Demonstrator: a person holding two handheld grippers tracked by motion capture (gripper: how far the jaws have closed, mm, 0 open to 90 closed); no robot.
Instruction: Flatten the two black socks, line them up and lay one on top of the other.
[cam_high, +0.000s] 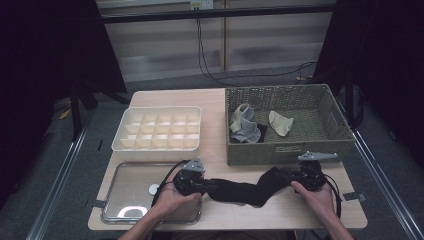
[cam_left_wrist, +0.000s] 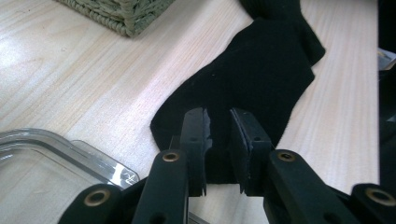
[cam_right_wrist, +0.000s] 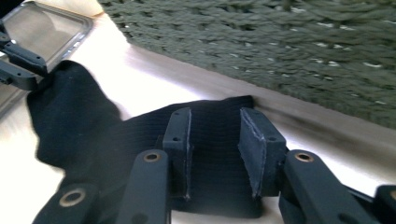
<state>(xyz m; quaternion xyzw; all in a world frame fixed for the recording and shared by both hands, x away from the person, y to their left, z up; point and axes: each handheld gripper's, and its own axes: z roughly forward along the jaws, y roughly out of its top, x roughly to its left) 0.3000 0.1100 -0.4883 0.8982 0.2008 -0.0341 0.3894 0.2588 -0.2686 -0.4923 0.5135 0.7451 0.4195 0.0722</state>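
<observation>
A long black sock (cam_high: 240, 192) lies stretched across the front of the wooden table between my two grippers. At its left end my left gripper (cam_high: 204, 186) has its jaws close together on the sock's edge (cam_left_wrist: 266, 70), fabric pinched between them (cam_left_wrist: 219, 119). At the right end sits my right gripper (cam_high: 290, 176). Its jaws (cam_right_wrist: 215, 116) stand apart over the sock's ribbed end (cam_right_wrist: 79, 116), which lies flat beneath them. The left gripper's fingers (cam_right_wrist: 18, 65) show far off in the right gripper view.
A woven basket (cam_high: 285, 152) stands just behind the sock, holding grey socks (cam_high: 244, 127) and a beige sock (cam_high: 280, 122). A white compartment box (cam_high: 155, 150) sits at the back left. A clear tray (cam_high: 115, 200) lies at the front left beside the left gripper.
</observation>
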